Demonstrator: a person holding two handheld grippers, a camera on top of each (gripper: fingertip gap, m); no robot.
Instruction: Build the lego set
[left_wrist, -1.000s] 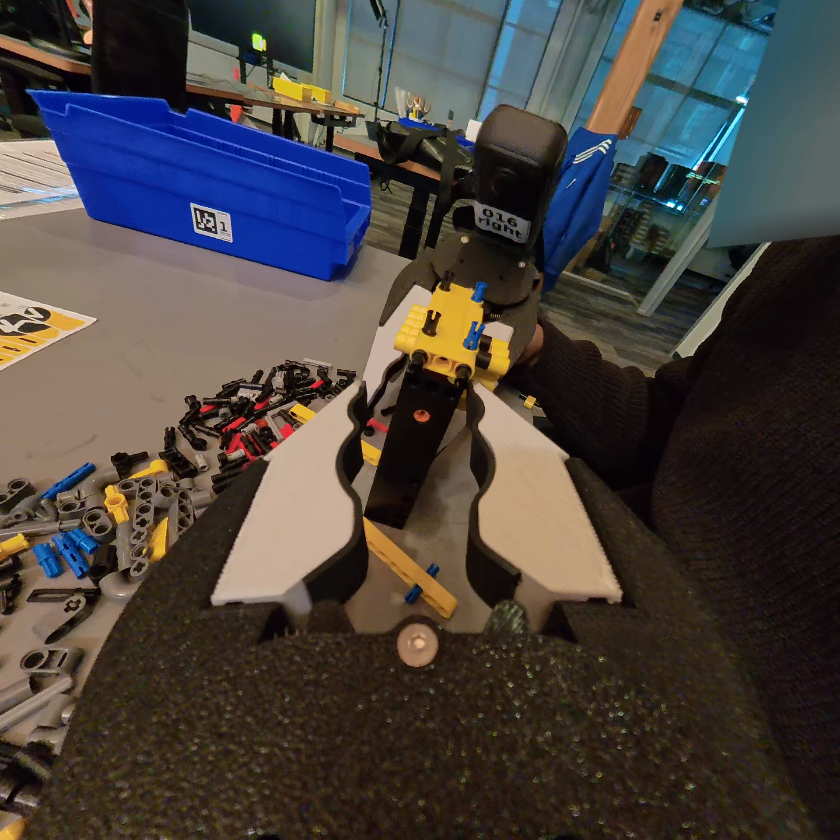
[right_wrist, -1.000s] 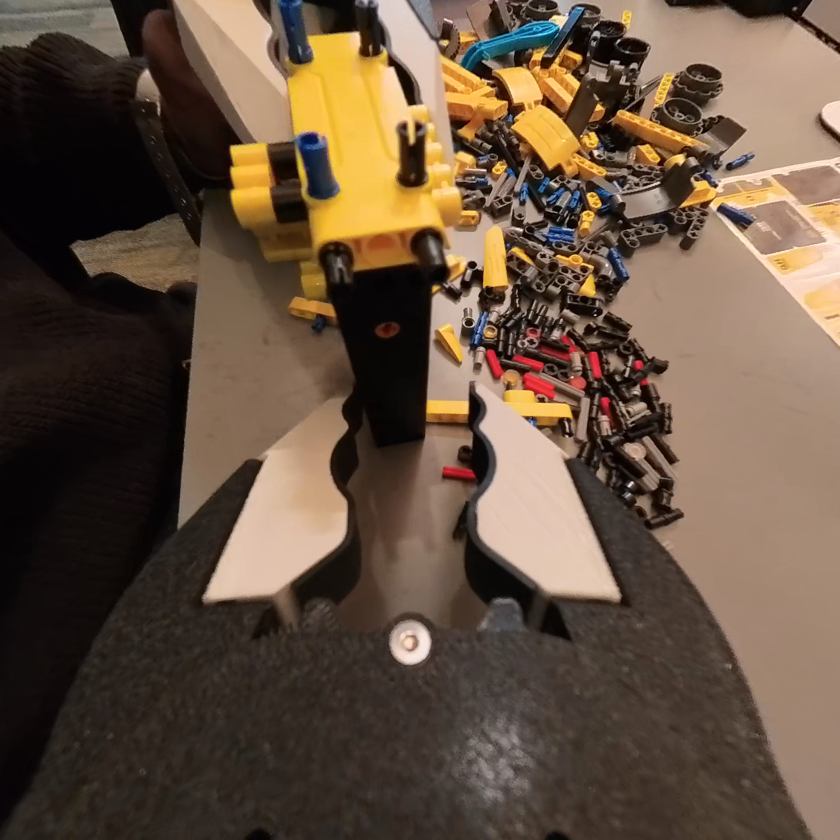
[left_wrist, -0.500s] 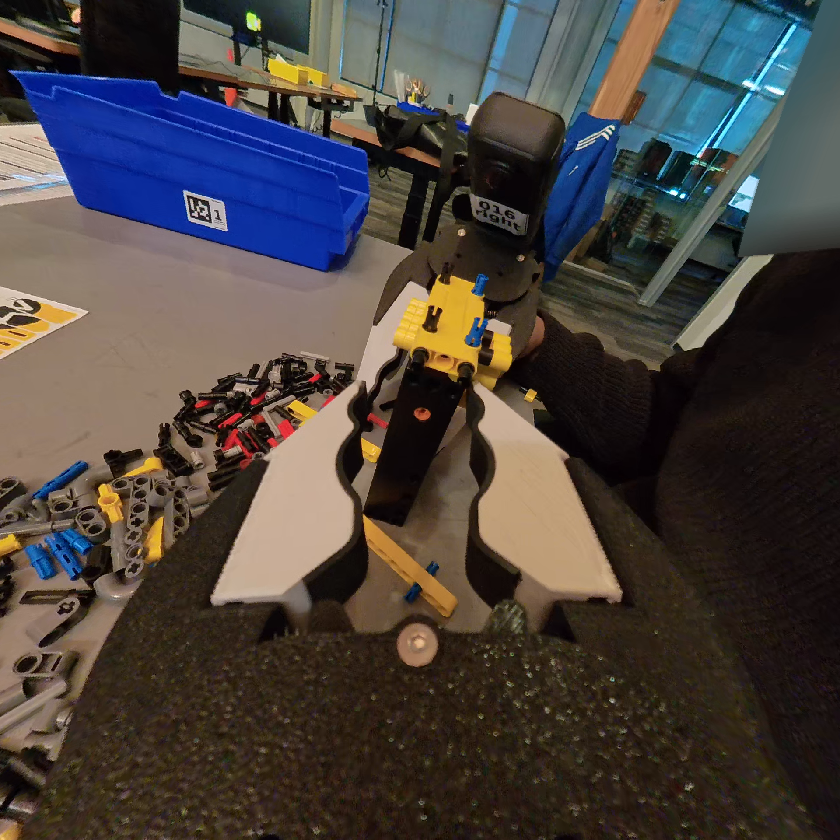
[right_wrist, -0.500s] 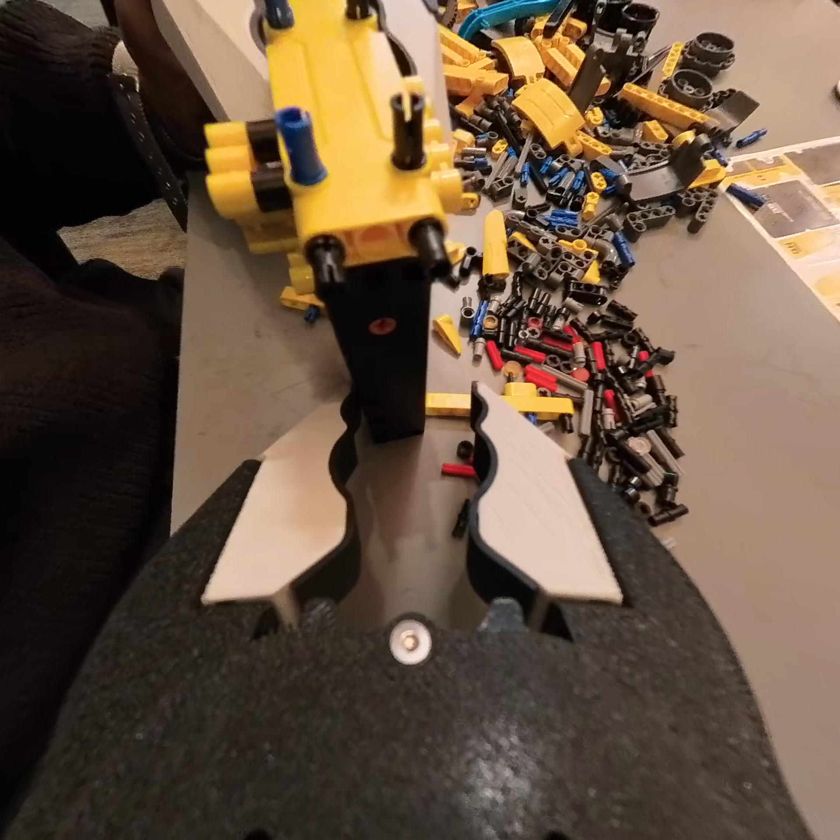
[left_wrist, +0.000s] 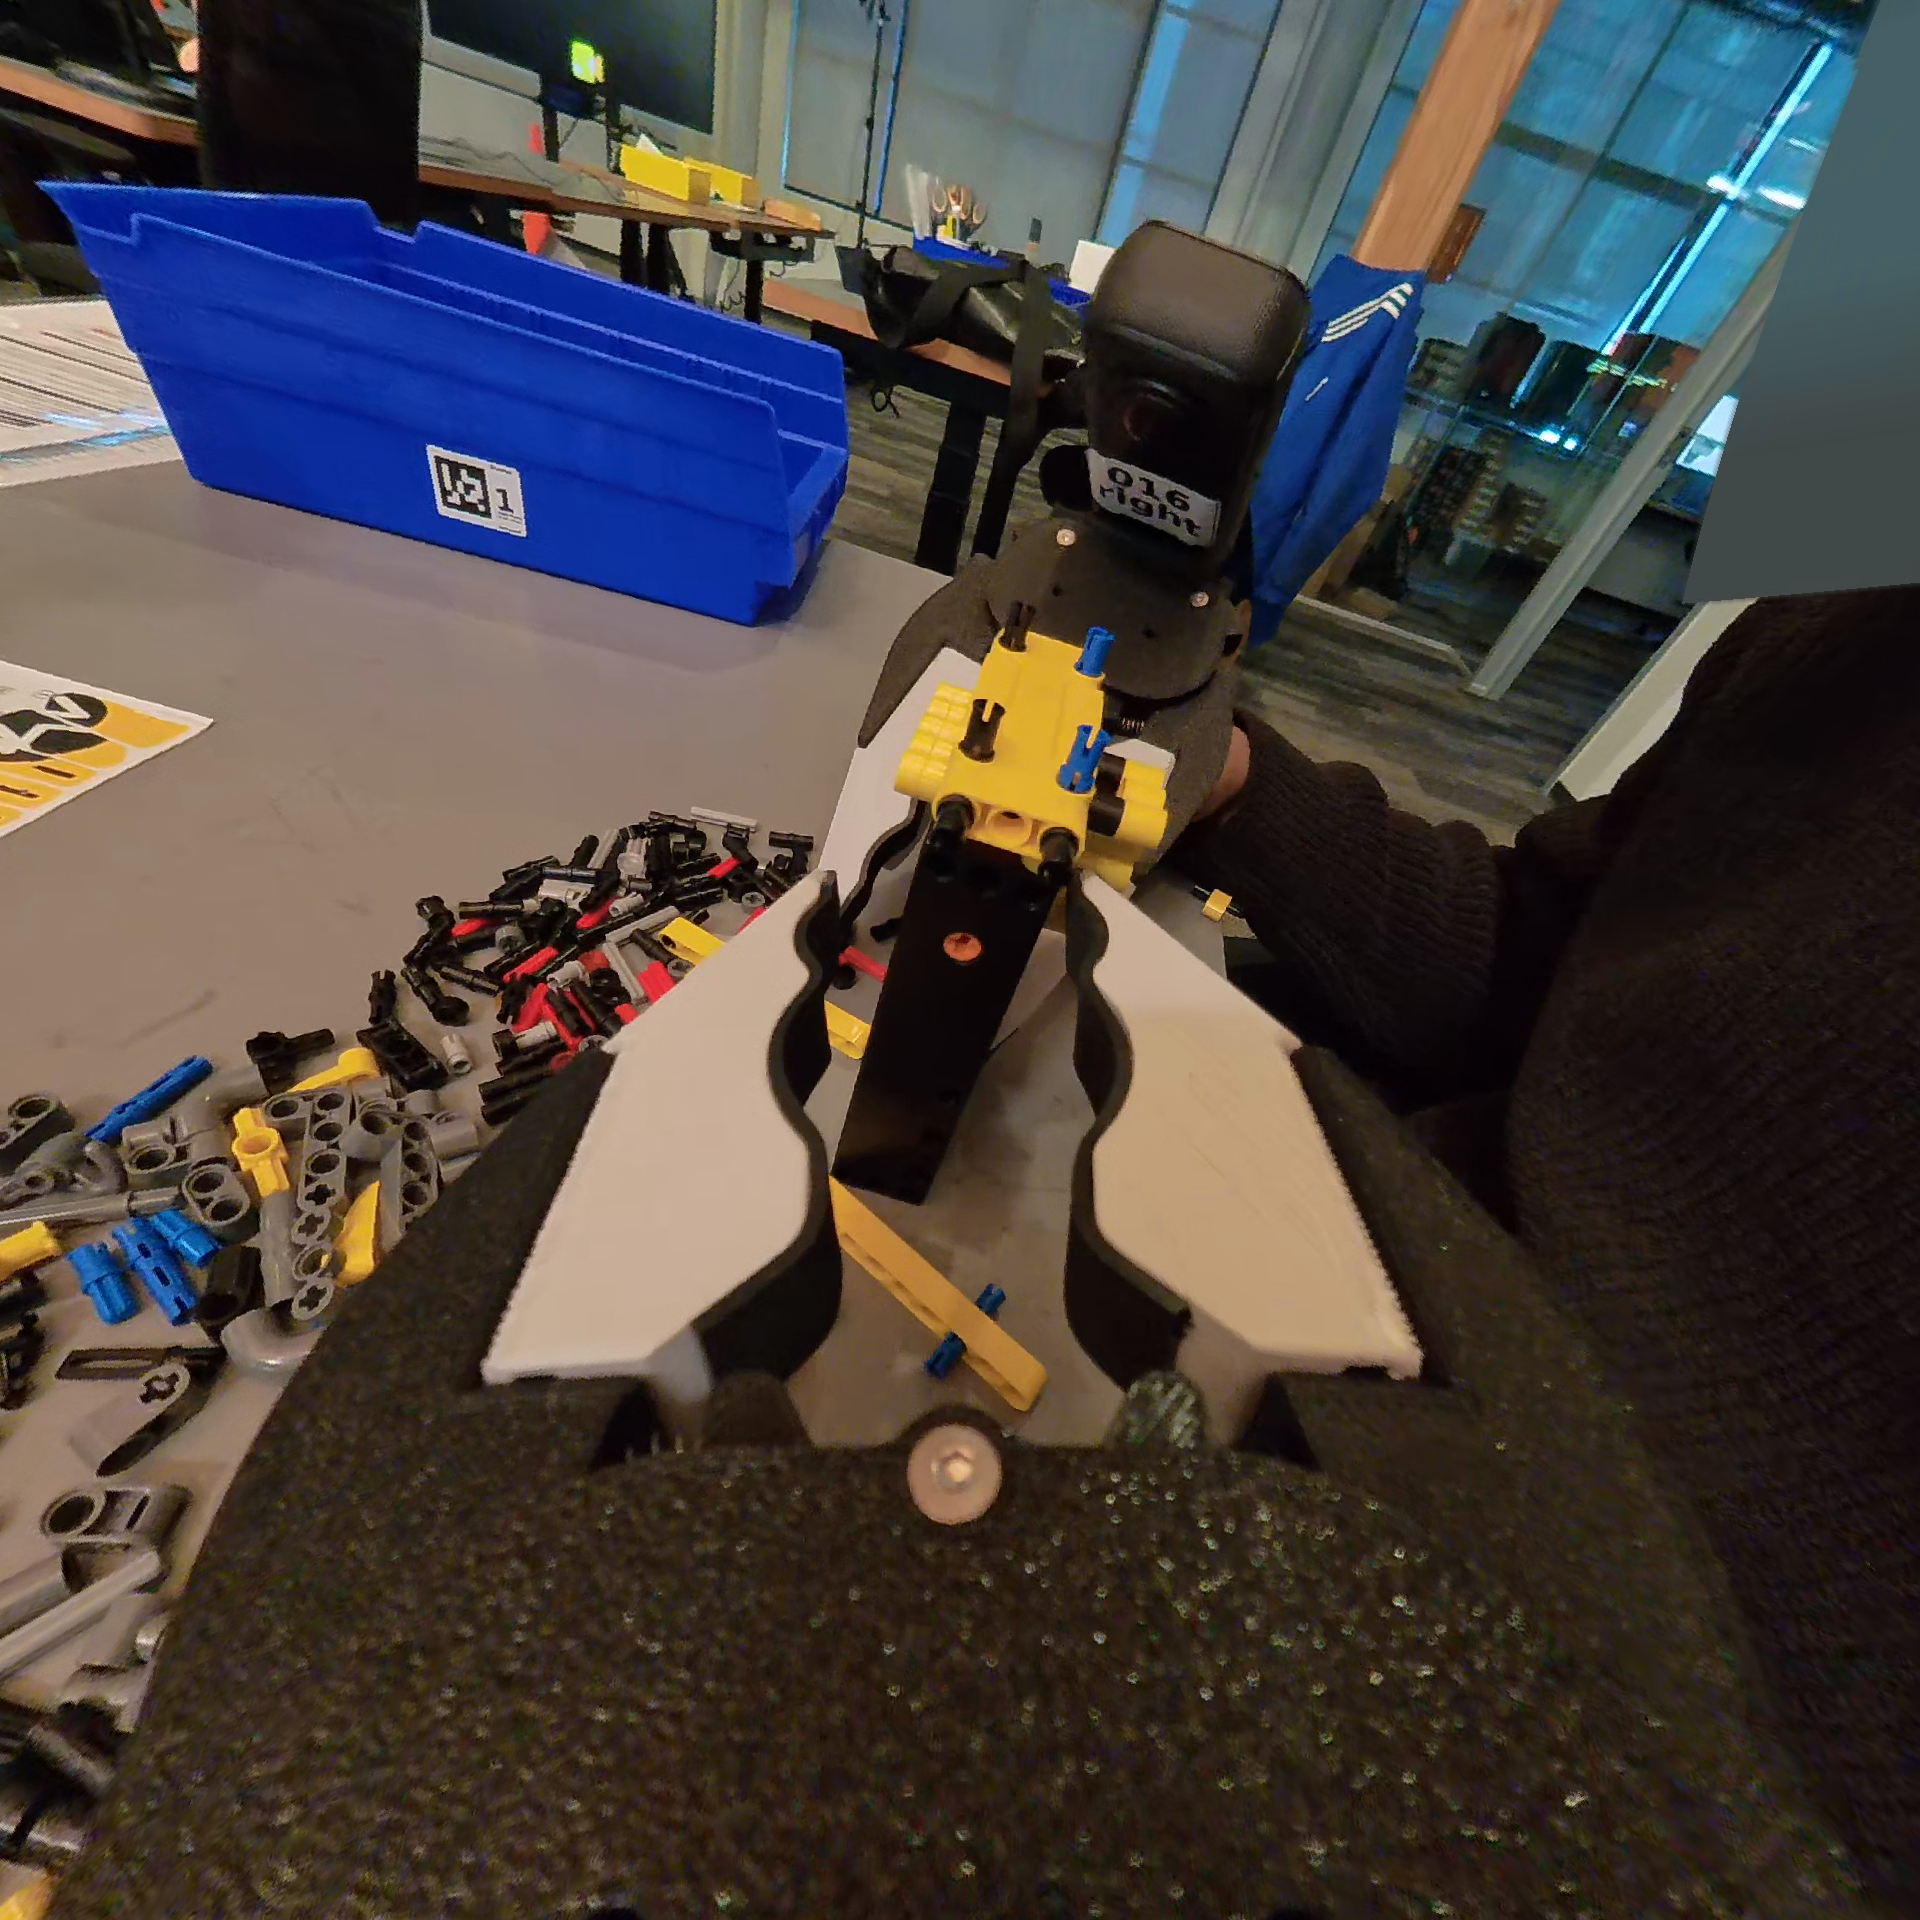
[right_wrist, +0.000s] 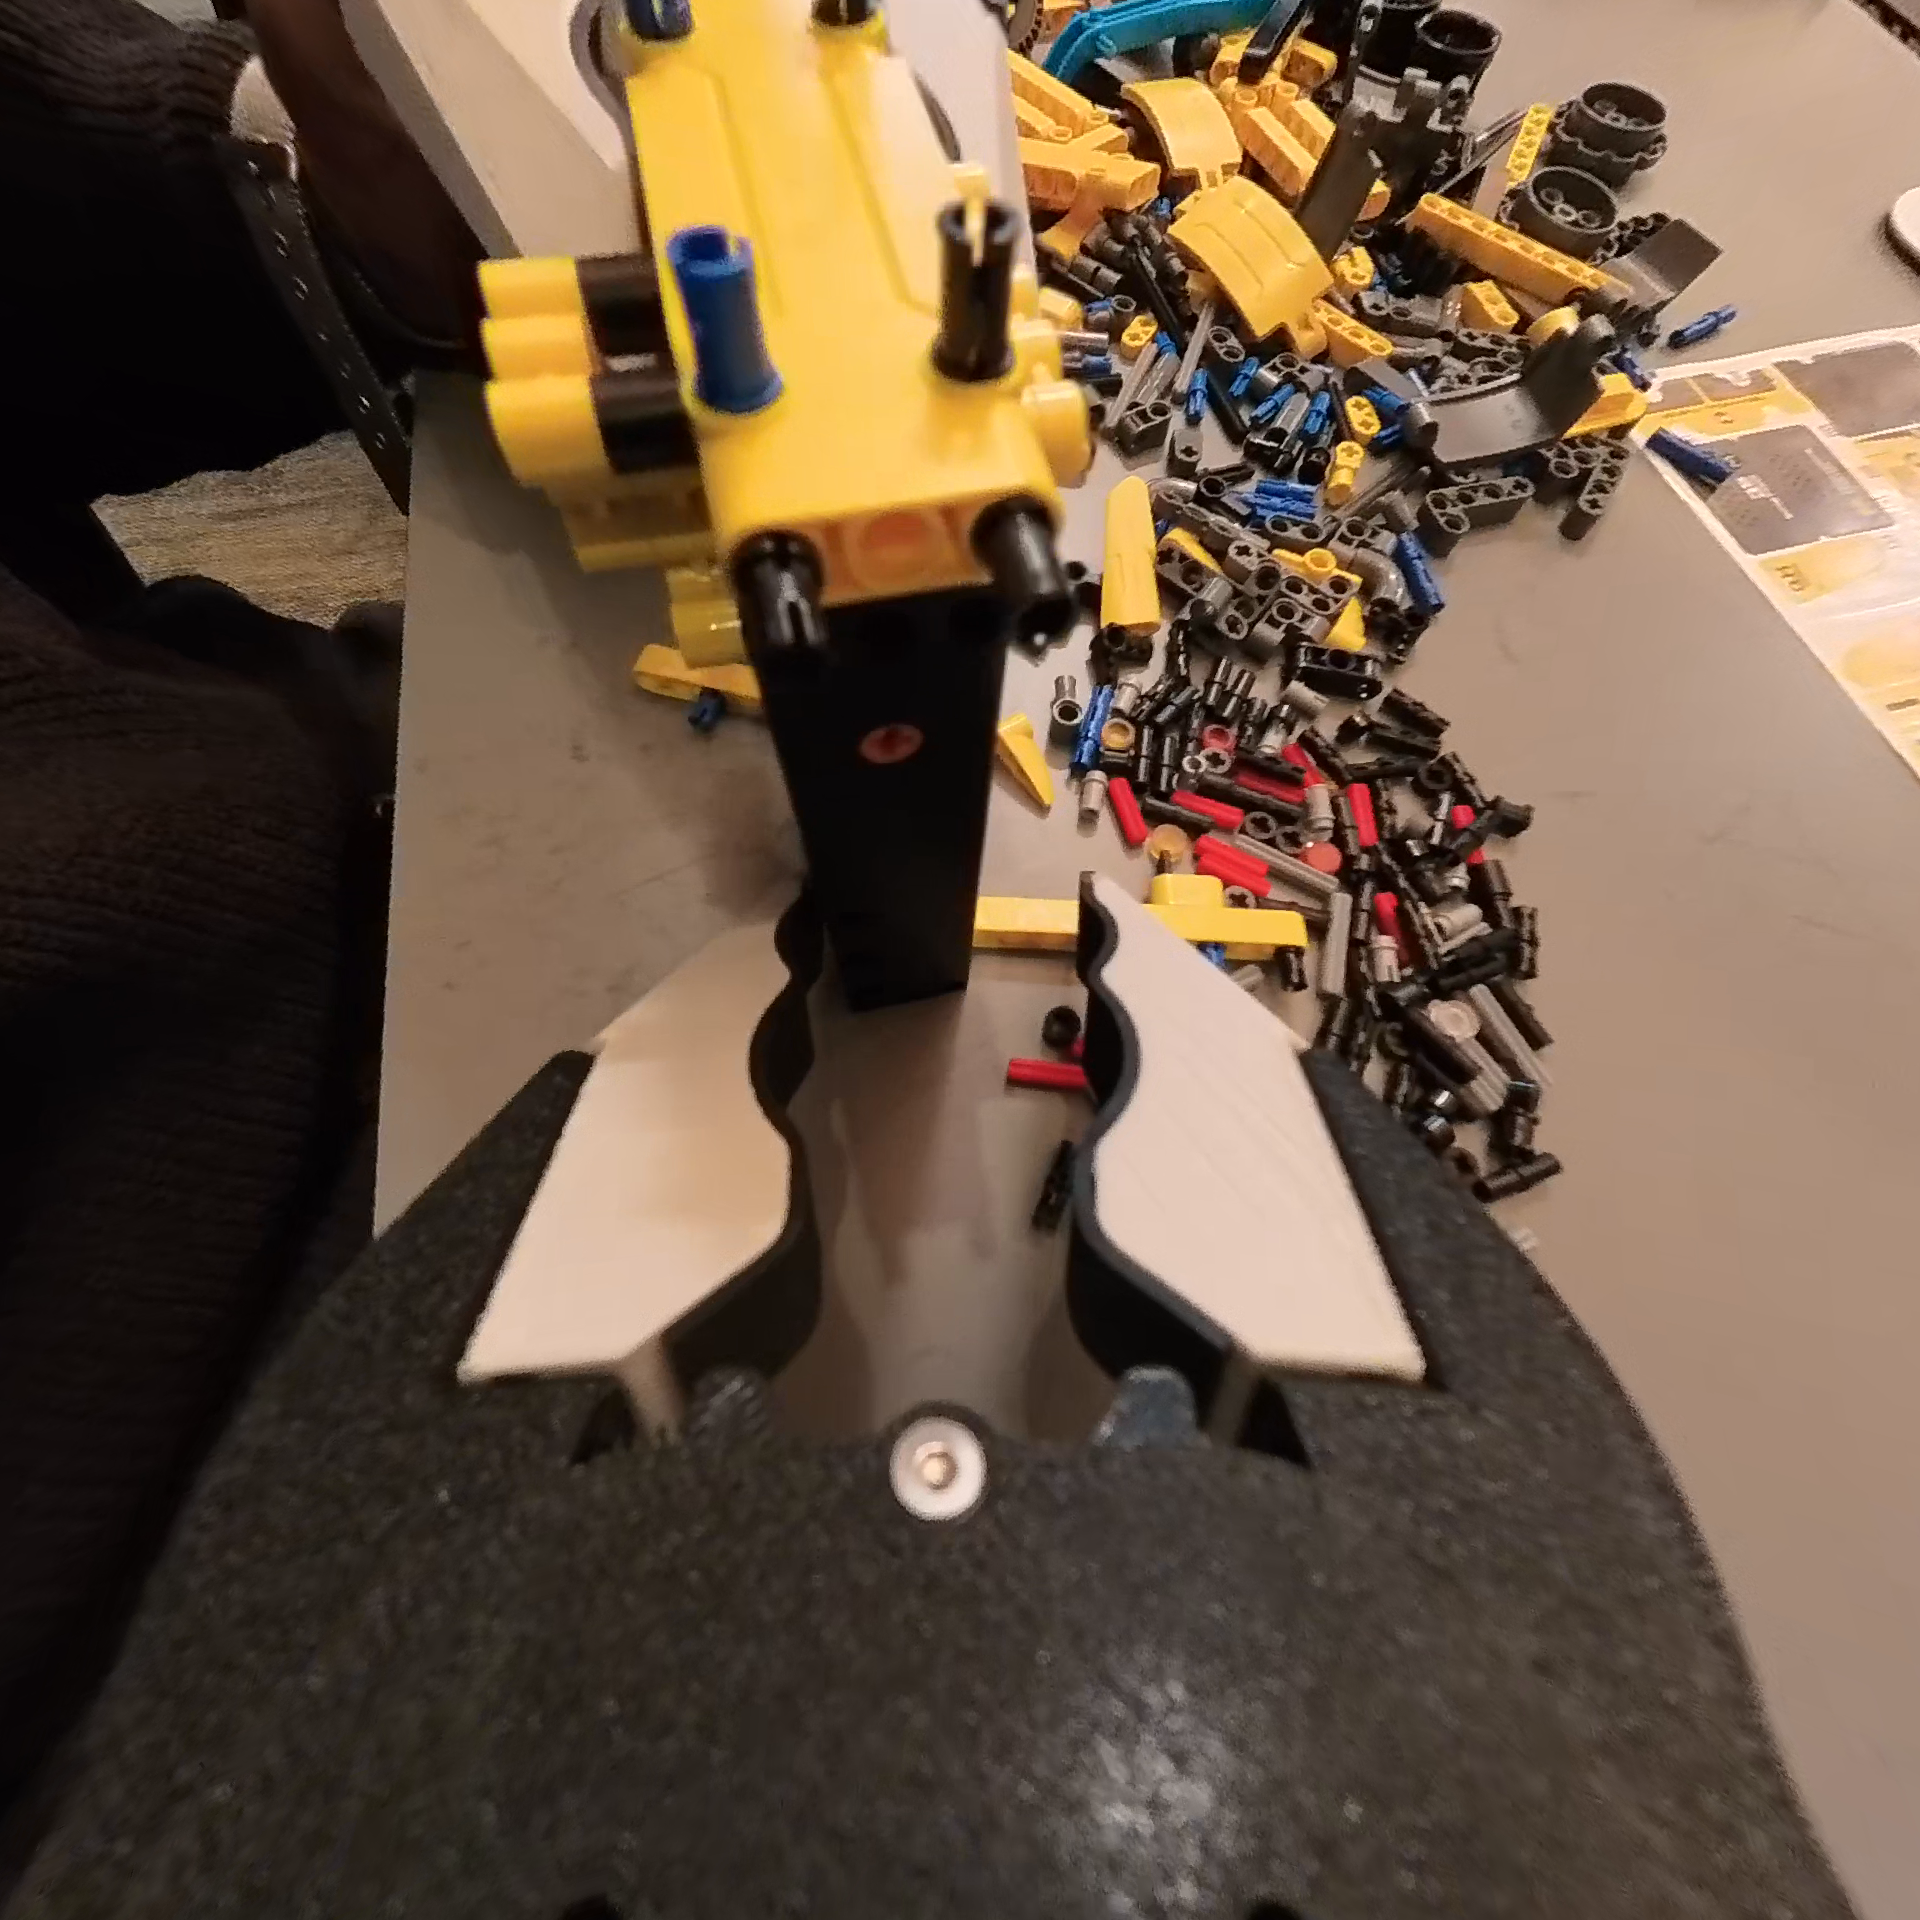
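Note:
A toy-brick assembly sits between my two grippers, which face each other: a yellow block (left_wrist: 1023, 748) (right_wrist: 831, 312) with black and blue pins. A black panel (left_wrist: 935, 1039) (right_wrist: 883, 790) hangs from each of its ends. My left gripper (left_wrist: 951, 899) is open, and the near panel stands in its gap, close to the left finger and clear of the right. My right gripper (right_wrist: 935, 904) is open around the other panel in the same way. The panels' lower ends reach down near the grey table (left_wrist: 416, 727). I cannot tell whether they rest on it.
Loose black, red, grey, blue and yellow pieces lie in a pile (left_wrist: 582, 935) (right_wrist: 1299, 810). A yellow beam with a blue pin (left_wrist: 935, 1299) lies under my left gripper. A blue bin (left_wrist: 468, 395) stands at the back. Printed sheets (right_wrist: 1818, 499) lie nearby. The table edge (right_wrist: 400, 935) and a person's dark sleeve (left_wrist: 1662, 1039) are close. Left tips to right tips: about 7 centimeters.
Both views have shifted only slightly. The assembly stays between the two grippers and the finger gaps are the same.

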